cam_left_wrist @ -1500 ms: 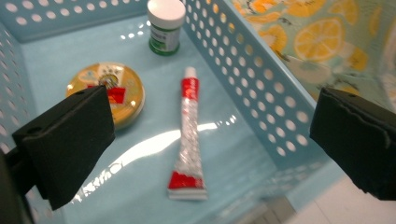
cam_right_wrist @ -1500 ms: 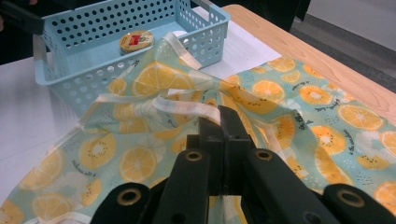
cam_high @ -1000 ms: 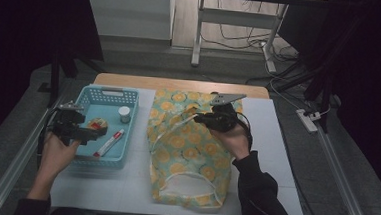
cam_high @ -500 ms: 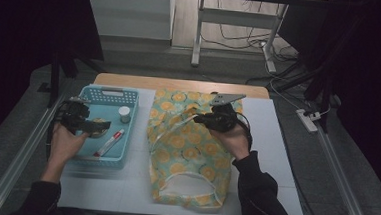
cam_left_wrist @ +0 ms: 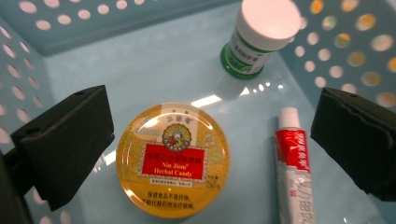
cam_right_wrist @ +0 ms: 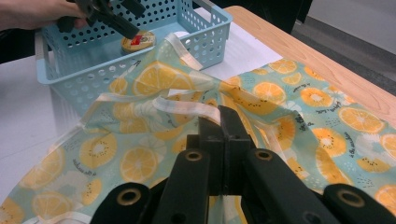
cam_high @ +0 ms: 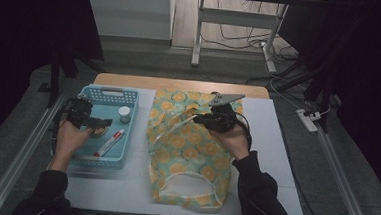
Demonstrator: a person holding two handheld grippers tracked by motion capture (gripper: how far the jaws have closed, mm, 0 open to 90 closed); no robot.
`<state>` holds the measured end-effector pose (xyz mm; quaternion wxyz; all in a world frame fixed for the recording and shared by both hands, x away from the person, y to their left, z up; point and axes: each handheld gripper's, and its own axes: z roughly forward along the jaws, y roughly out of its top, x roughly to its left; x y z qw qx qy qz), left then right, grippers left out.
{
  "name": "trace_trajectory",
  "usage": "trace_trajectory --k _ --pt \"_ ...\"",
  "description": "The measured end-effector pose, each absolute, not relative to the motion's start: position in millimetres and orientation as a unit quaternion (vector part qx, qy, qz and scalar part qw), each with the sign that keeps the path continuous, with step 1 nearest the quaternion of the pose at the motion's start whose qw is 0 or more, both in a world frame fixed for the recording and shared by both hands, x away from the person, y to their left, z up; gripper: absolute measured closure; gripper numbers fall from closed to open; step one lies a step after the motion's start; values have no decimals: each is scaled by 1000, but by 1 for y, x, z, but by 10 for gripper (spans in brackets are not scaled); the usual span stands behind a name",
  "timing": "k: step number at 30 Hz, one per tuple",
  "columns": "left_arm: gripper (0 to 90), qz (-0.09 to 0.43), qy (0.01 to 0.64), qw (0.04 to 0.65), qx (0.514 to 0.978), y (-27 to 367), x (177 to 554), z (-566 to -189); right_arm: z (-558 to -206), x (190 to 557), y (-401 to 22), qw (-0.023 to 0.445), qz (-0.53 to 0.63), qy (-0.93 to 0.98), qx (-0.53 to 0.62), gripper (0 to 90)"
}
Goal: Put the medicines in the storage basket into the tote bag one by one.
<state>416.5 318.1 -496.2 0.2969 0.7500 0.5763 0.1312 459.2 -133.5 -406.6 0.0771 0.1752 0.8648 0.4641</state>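
Note:
A blue perforated basket (cam_high: pixel 108 90) at the table's left holds a round yellow candy tin (cam_left_wrist: pixel 173 158), a white-capped green bottle (cam_left_wrist: pixel 259 37) and a red-and-white tube (cam_left_wrist: pixel 294 172). My left gripper (cam_high: pixel 102 123) hovers just above the tin, open, one jaw on each side of it. A lemon-print fabric bag (cam_high: pixel 190 157) lies across the middle of the table. My right gripper (cam_high: pixel 198 119) is shut on the bag's upper edge by its cream strap (cam_right_wrist: pixel 187 106) and holds that part raised.
White paper (cam_high: pixel 266 142) covers the wooden tabletop. The bag's open mouth (cam_high: pixel 186 187) faces the near edge. The basket (cam_right_wrist: pixel 140 60) stands close against the bag's left side. Metal rails run along both sides of the table.
My left gripper has moved a little farther and to the right inside the basket, onto the tin. The right gripper and the bag have stayed put.

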Motion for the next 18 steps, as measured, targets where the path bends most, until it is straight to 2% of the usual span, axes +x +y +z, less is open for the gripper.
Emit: trace_trajectory --k 18 --pt "0 107 581 226 774 315 437 -520 -406 458 -133 79 464 865 174 893"
